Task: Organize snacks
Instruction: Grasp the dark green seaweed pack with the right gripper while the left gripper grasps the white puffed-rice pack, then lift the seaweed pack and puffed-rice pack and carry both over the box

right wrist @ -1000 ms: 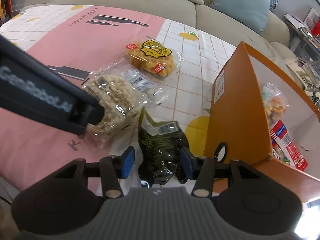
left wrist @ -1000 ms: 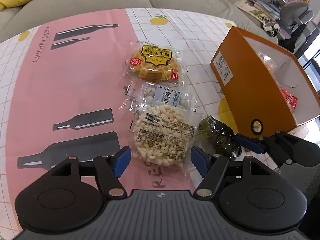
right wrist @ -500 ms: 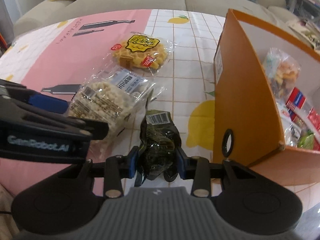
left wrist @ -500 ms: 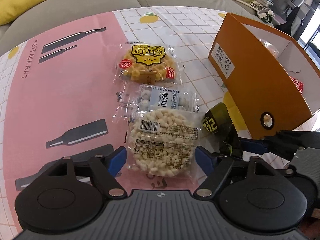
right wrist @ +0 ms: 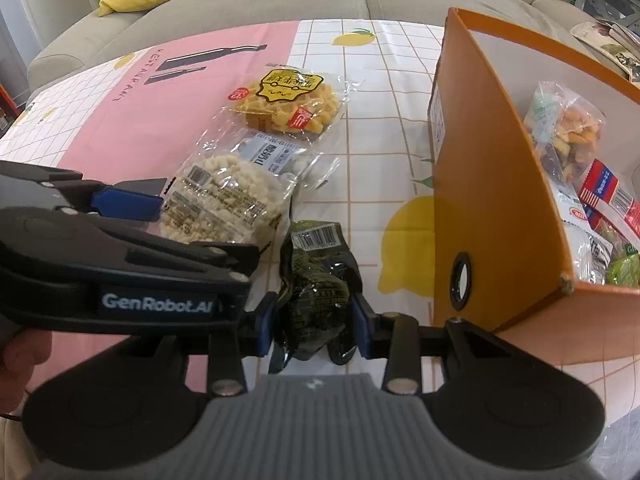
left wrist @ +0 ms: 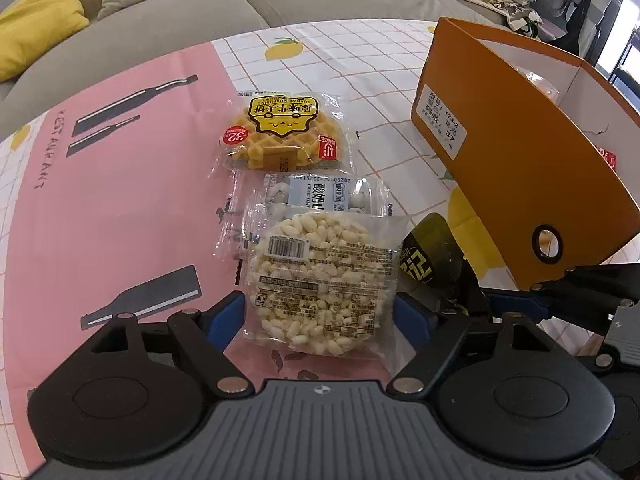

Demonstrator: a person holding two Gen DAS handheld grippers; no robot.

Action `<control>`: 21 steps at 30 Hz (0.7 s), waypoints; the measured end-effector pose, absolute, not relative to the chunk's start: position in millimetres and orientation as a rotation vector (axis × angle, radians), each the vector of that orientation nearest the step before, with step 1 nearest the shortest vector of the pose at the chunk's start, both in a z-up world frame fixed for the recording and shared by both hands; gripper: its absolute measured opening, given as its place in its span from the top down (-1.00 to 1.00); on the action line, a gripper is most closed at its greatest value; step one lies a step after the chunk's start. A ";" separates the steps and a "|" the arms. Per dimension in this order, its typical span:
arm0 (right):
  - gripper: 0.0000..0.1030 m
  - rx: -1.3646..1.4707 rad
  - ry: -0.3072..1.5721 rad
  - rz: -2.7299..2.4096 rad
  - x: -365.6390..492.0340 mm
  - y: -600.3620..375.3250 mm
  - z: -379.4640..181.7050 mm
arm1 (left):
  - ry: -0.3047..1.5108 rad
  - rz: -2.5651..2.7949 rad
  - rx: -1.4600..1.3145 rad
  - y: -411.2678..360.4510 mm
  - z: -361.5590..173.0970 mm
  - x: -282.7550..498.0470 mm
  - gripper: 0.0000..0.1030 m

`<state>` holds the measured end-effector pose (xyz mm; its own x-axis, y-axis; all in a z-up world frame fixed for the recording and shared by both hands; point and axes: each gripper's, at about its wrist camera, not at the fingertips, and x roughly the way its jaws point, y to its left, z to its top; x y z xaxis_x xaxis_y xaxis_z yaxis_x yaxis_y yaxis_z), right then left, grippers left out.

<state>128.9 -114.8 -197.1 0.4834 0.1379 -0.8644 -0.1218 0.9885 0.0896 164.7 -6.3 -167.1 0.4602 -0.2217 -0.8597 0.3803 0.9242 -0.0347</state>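
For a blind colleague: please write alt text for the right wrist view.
The right gripper is shut on a dark green snack packet lying on a tablecloth. Beside it, the left gripper reaches a puffed-rice packet; an orange box holds more snacks.

Not a ton to read here. The left gripper has "GenRobot.AI" in white on its black side. The pink tablecloth says "RESTAURANT" next to the bottle drawings, upside down from both cameras. The waffle pack has a red circle with "32" plus Chinese characters on a yellow badge. The yogurt snack pack has a date code starting "2026". The orange box carries a white sticker with Chinese text and the numbers "133.2" and "37". The rice-puff pack and dark green pack show barcodes, fine print too small.
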 end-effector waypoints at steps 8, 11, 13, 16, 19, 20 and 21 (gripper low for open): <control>0.28 0.025 1.055 0.157 127.9 -116.3 -196.3 | 1.037 -0.312 0.136 -1.5 -162.2 155.3 -0.65; 0.29 0.040 1.047 0.160 128.3 -118.4 -194.2 | 1.040 -0.284 0.089 5.2 -156.5 149.8 -0.65; 0.29 0.051 1.036 0.164 127.6 -120.3 -192.1 | 1.041 -0.271 0.056 9.2 -151.3 145.0 -0.65; 0.29 0.063 1.017 0.177 125.8 -121.2 -186.4 | 1.036 -0.249 0.025 13.2 -142.4 139.7 -0.65; 0.29 0.073 1.002 0.193 122.6 -120.5 -178.5 | 1.024 -0.231 -0.009 18.1 -131.1 137.1 -0.65; 0.29 0.081 0.998 0.200 121.3 -120.9 -175.2 | 1.022 -0.227 -0.020 19.5 -126.9 136.7 -0.65; 0.29 0.091 0.996 0.205 119.7 -122.0 -172.0 | 1.018 -0.224 -0.030 20.7 -122.3 135.9 -0.65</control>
